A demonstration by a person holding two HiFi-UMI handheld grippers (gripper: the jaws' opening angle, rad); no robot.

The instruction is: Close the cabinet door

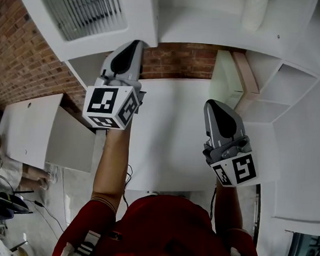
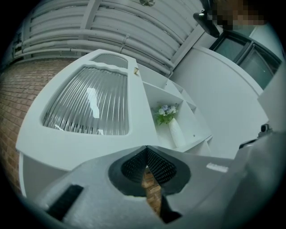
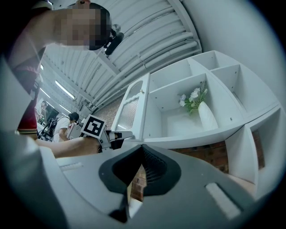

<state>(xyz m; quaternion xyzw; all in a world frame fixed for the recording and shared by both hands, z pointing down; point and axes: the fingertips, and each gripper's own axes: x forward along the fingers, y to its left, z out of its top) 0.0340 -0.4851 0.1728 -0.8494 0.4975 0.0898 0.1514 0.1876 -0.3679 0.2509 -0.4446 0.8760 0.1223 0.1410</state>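
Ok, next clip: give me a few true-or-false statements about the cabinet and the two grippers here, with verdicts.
1. The cabinet door stands open. True.
2. The door's panel is solid wood. False: it is ribbed glass.
3. A white vase with flowers stands inside the cabinet. True.
4. The left gripper has its jaws wide apart. False: they are together, with nothing between them.
5. The right gripper holds the vase. False: its jaws are together and empty, and the vase stands on its shelf.
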